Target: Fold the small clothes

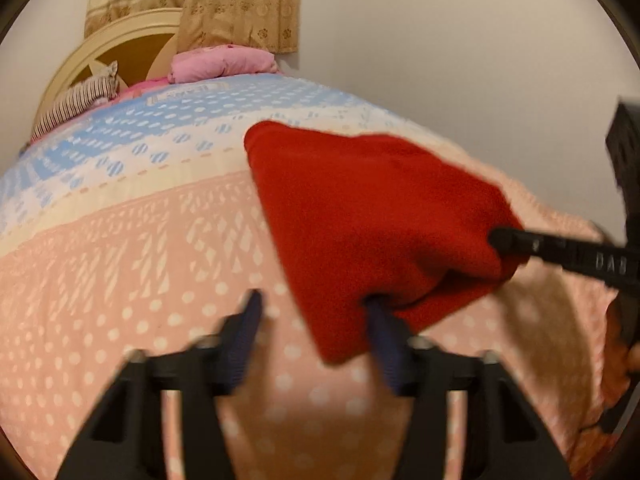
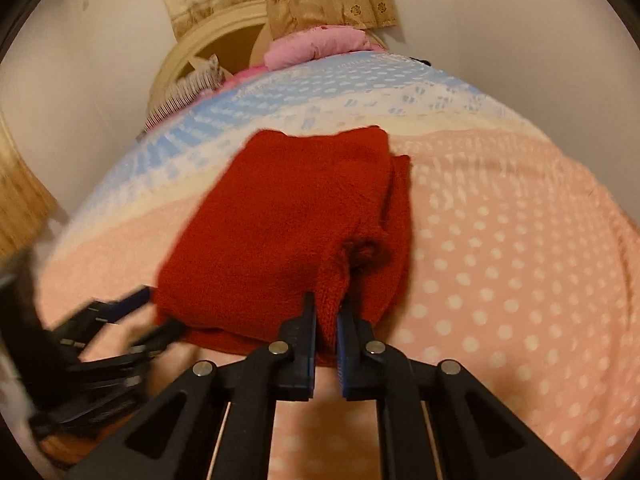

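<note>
A small red knitted garment [image 1: 372, 216] lies folded on the bed, also in the right wrist view [image 2: 280, 232]. My left gripper [image 1: 316, 308] is open; its right finger [image 1: 384, 344] touches the garment's near corner, its left finger [image 1: 244, 332] is over the bedspread. My right gripper [image 2: 326, 320] is shut on a bunched near edge of the red garment. It shows in the left wrist view [image 1: 560, 256] at the garment's right corner. The left gripper shows in the right wrist view [image 2: 132, 320], blurred, at the garment's left corner.
The bedspread [image 1: 120, 280] is pink with white dots, blue and white farther back. A pink pillow [image 1: 224, 62] and a striped cloth [image 1: 80, 100] lie by the cream headboard [image 1: 132, 36]. A curtain [image 1: 240, 8] hangs behind. A wall runs along the right.
</note>
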Demonstrator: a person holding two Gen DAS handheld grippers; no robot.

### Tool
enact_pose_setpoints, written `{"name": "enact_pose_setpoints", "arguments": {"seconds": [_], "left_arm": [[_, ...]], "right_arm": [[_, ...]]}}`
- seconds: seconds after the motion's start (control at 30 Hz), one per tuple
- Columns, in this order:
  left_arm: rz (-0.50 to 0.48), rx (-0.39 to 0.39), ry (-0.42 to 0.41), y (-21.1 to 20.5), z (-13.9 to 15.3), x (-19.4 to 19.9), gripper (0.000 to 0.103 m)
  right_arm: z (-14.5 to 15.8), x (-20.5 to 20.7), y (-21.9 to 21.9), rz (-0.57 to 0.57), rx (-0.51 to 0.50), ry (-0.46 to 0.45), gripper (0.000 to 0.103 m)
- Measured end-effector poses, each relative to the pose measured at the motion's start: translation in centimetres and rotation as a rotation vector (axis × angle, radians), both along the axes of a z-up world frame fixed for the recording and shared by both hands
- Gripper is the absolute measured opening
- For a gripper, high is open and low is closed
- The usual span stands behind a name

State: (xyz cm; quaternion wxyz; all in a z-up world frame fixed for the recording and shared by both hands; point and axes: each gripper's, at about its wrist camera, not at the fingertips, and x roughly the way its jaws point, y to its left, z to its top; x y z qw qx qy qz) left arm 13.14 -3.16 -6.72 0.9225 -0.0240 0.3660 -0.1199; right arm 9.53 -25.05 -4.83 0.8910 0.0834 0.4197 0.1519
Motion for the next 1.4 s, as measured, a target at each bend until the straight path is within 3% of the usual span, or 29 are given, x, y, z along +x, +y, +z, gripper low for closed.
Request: {"name": "enact_pose_setpoints", "arguments": {"seconds": [0.03, 0.17, 0.37, 0.53, 0.6, 0.67, 0.8, 0.97, 1.1, 1.3, 1.4], "left_arm": [[-0.011, -0.03, 0.002, 0.3, 0.1, -0.1, 0.027], [-0.019, -0.058, 0.011, 0.9, -0.3, -0.8, 0.02], [-0.033, -0.099, 0.055, 1.8, -1.0, -1.1, 0.019], [-0.069, -0.062, 0.036, 2.1, -0.2, -2.8, 0.023], [-0.078, -0.056, 0.02, 2.6, 0.3, -3.5, 0.031], [-0.067, -0.084, -0.001, 3.6, 1.4, -3.7, 0.048], [-0.016, -0.176, -0.056, 4.7, 3.6, -1.9, 0.051], [0.026, -0.076, -0.033, 1.0, 3.5, 2.2, 0.051], [0.007, 0.003, 0.025, -1.4, 1.2, 3.4, 0.051], [0.004, 0.082, -0.034, -2.6, 0.8, 2.7, 0.052], [0.013, 0.09, -0.032, -2.7, 0.9, 2.6, 0.052]], "right_arm": [[0.2, -0.1, -0.2, 0.004, 0.031, 0.002, 0.007], [-1.4, 0.0, -1.7, -0.025, 0.117, 0.056, 0.007], [-3.8, -0.6, -3.7, -0.059, 0.245, 0.088, 0.004], [-2.9, -1.4, -3.0, -0.037, 0.175, 0.066, 0.004], [-2.2, -2.4, -2.7, -0.028, 0.108, 0.044, 0.005], [-1.2, -3.5, -2.4, -0.022, 0.026, 0.023, 0.008], [1.7, -4.6, -1.7, -0.042, -0.079, -0.08, 0.008], [4.0, -2.8, 1.3, -0.039, -0.173, -0.185, 0.008], [2.9, -0.6, 1.7, -0.063, -0.17, -0.154, 0.008], [1.3, -2.4, -1.1, -0.071, -0.185, -0.086, 0.009], [2.5, -3.0, -1.7, -0.117, -0.175, -0.131, 0.009]]}}
